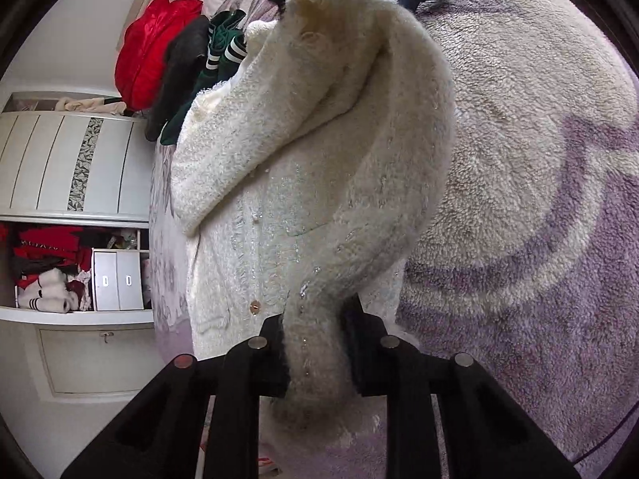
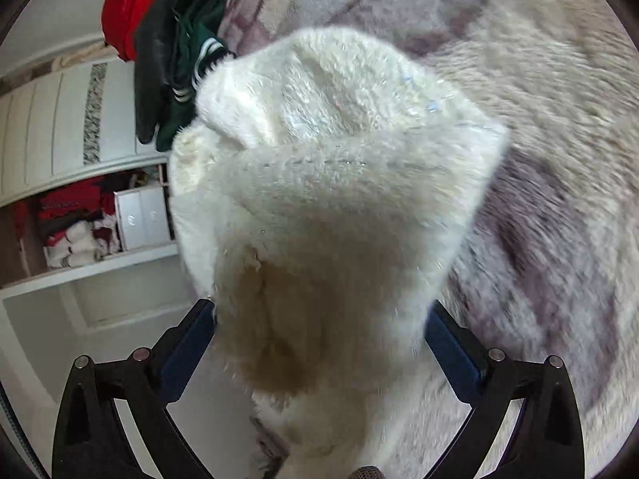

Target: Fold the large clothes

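Folding a fluffy white cardigan (image 1: 319,183) lying on the purple-and-cream blanket (image 1: 539,199).
Left tongs (image 1: 315,351) pinch its sleeve end; right tongs (image 2: 319,343) stand spread wide, released, white fleece bunched between them. Red and green clothes (image 1: 167,56) lie beyond, beside a wardrobe (image 1: 72,167).

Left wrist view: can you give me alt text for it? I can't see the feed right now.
The left gripper is shut on a bunched part of a fluffy white cardigan, which lies on a purple and cream blanket. Red, grey and green clothes are heaped behind it, with a white wardrobe to the left.
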{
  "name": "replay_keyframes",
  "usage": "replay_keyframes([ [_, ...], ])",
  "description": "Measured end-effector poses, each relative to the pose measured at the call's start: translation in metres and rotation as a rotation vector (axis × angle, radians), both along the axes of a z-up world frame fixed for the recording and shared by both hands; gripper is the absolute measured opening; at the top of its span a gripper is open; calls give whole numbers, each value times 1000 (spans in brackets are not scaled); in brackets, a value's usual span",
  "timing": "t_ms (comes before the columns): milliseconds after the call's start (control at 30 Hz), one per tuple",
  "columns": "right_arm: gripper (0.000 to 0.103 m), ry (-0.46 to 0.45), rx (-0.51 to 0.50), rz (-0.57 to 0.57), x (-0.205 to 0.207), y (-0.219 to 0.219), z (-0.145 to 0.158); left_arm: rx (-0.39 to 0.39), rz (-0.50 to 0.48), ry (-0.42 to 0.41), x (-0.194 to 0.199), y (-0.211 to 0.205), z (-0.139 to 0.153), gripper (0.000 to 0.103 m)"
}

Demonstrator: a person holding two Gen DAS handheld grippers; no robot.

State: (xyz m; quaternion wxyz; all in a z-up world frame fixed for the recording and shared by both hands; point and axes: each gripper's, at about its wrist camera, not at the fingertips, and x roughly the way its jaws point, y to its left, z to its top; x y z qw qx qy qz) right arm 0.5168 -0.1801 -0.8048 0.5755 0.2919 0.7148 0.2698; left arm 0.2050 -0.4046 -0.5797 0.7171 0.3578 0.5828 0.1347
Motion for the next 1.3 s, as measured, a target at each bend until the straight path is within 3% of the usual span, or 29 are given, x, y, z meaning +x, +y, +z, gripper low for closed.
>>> replay_keyframes([
  [67,103,4,-15,36,-3,11,-7,-6,9,0,2,3,0,18],
  [167,103,24,60,35,-11,19,-13,-13,14,-6,2,6,1,18],
  [300,99,96,33,31,-13,22,-22,-8,17,-30,1,12,8,18],
  [333,76,103,16,-3,-13,20,-25,-11,26,-33,1,16,11,18],
  [367,44,119,14,-33,-14,17,-25,-18,37,-38,2,20,14,18],
  [467,31,88,16,-58,-15,16,-7,-57,83,-55,4,40,28,18],
  [567,29,38,-2,-36,-18,33,31,-121,142,-81,4,69,49,18],
  [733,28,-38,-57,40,-16,95,103,-291,257,-114,1,131,87,18],
  [900,28,-85,-187,142,-12,202,149,-488,404,-151,-8,229,118,18],
  [1067,28,-89,-324,221,-5,330,135,-624,536,-167,-15,336,110,18],
  [1167,28,-69,-423,281,-6,408,102,-768,658,-141,-23,401,77,22],
  [1300,30,-28,-554,343,-12,469,50,-976,826,-81,-43,473,18,25],
])
